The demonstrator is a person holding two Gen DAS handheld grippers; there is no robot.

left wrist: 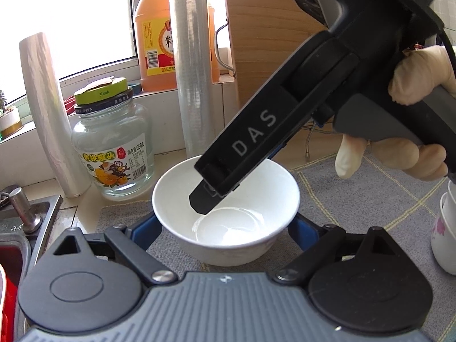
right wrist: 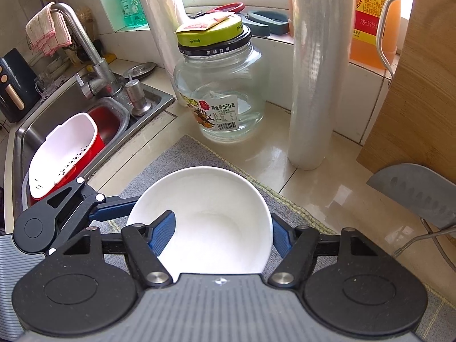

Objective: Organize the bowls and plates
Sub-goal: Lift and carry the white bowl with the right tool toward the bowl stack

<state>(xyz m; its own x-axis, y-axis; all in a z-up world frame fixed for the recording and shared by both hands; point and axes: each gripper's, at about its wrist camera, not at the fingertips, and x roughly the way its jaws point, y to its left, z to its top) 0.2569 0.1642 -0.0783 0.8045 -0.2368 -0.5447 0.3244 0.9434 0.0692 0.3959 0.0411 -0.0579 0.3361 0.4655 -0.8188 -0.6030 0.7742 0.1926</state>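
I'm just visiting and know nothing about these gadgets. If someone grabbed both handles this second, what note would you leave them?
Left gripper: its fingers hug the outside of the white bowl on both sides and appear to grip it.
Right gripper: closed on the same bowl, one finger inside and the other outside the rim.
The bowl is over the grey mat; whether it is lifted is unclear. Stacked floral bowls stand at the mat's right edge.
Done: bowl grasped.
Left: probably to carry it to the stack and let go.
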